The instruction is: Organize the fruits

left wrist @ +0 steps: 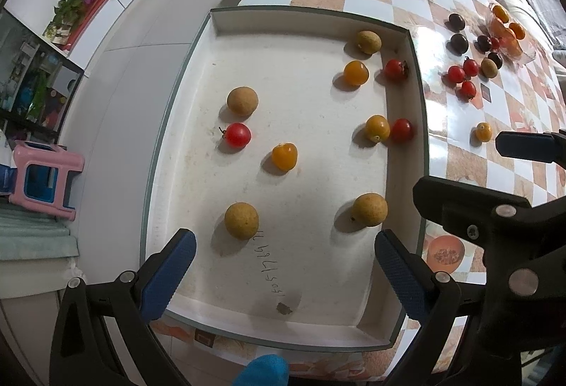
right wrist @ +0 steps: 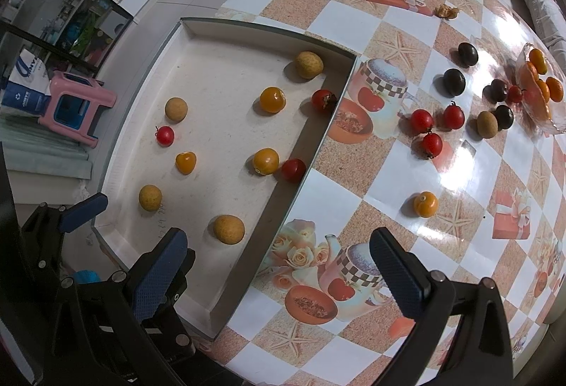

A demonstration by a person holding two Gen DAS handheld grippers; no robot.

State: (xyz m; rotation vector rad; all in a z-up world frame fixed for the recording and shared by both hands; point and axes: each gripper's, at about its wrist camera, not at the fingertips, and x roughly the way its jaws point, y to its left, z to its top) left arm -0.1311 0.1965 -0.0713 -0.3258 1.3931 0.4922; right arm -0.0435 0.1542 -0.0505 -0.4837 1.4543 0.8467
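Fruits lie in the white tray (left wrist: 226, 22) and on the table (right wrist: 353, 15). Left gripper (left wrist: 284, 265) hangs over the tray, jaws wide apart, empty. Right gripper (right wrist: 279, 269) is also wide apart, and one orange fruit (right wrist: 425, 204) sits just ahead of it.

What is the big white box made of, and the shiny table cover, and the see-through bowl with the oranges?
White box: probably cardboard, since its thin flat walls fold at the corners, the inside is matte and someone wrote on it in pen.
Table cover: looks like plastic or oilcloth; it is glossy, with lamp glare on the printed squares.
Bowl: clear glass or plastic; I cannot tell which.
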